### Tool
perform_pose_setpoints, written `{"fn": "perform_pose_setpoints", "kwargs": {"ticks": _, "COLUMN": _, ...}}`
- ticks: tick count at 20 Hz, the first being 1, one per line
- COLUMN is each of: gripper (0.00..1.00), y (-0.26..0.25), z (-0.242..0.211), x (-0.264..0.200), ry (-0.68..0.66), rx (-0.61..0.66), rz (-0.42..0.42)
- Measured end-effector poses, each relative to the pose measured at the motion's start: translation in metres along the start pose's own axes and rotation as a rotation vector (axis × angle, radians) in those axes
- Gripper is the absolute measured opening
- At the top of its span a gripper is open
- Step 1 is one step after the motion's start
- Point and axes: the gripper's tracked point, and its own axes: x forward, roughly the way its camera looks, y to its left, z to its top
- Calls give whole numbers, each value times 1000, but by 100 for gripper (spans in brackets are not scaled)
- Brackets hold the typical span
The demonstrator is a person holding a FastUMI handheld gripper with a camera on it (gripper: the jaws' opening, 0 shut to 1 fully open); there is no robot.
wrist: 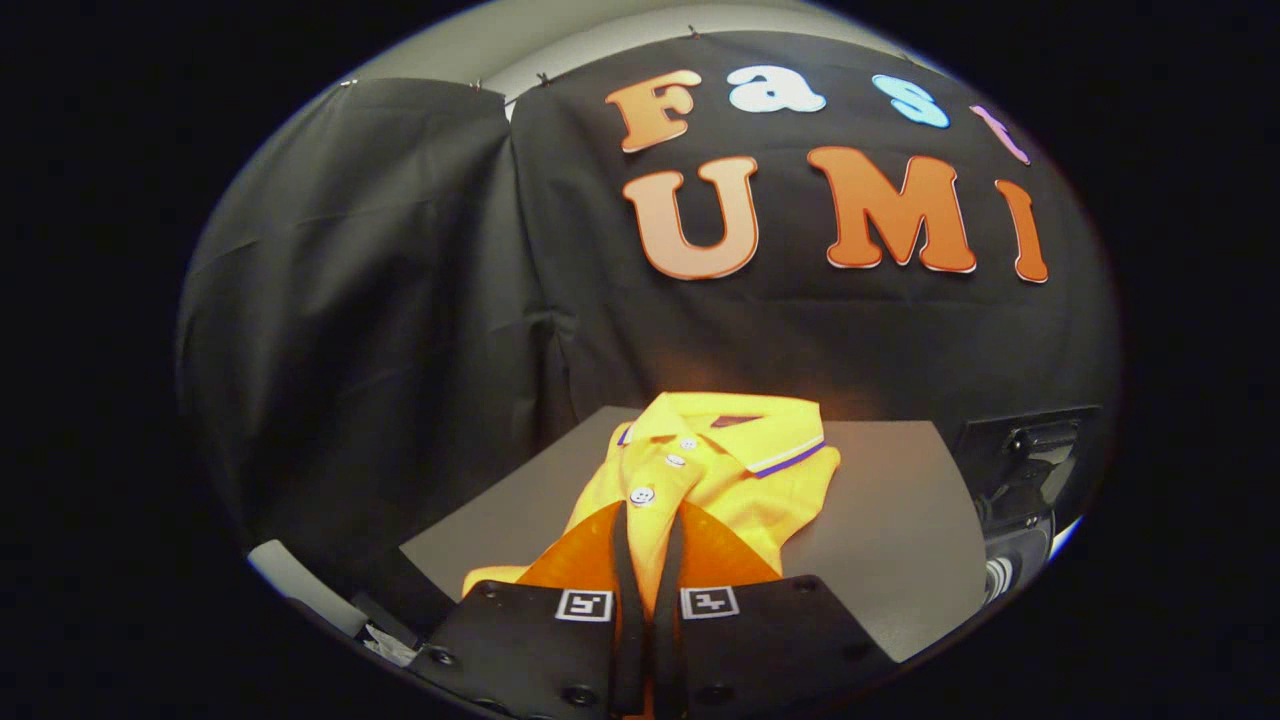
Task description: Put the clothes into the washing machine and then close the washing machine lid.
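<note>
Gripper view looks along your gripper (648, 525) at a yellow polo shirt (745, 470) lying folded on a grey mat (890, 530) on the bench. The collar, edged with a dark stripe, lies at the far end by the black cloth wall, and the buttoned placket runs straight toward you, almost in line with the fingers. Your two fingers stand nearly together, with only a thin slit between them, and yellow cloth shows through that slit. The tips sit low over the shirt's near part, just short of the lowest button. From this angle I cannot tell whether they pinch a fold of the cloth or merely hover closed above it.

The shirt lies flat, probably so that you can take it from the near edge in one bite. To your right, beyond the mat's edge, stands a dark appliance (1025, 470). This may be the washing machine, but too little shows to be sure. Judged from this, the shirt is not yet in the machine.
</note>
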Motion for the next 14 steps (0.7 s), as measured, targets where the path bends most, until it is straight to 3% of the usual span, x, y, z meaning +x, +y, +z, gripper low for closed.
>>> {"fn": "perform_pose_setpoints", "kwargs": {"ticks": 6, "gripper": 11, "y": -3, "z": 73, "x": -61, "ry": -215, "rx": 5, "rz": -29}}
{"fn": "perform_pose_setpoints", "kwargs": {"ticks": 14, "gripper": 11, "y": -63, "z": 131, "x": -143, "ry": -368, "rx": 1, "rz": -240}}
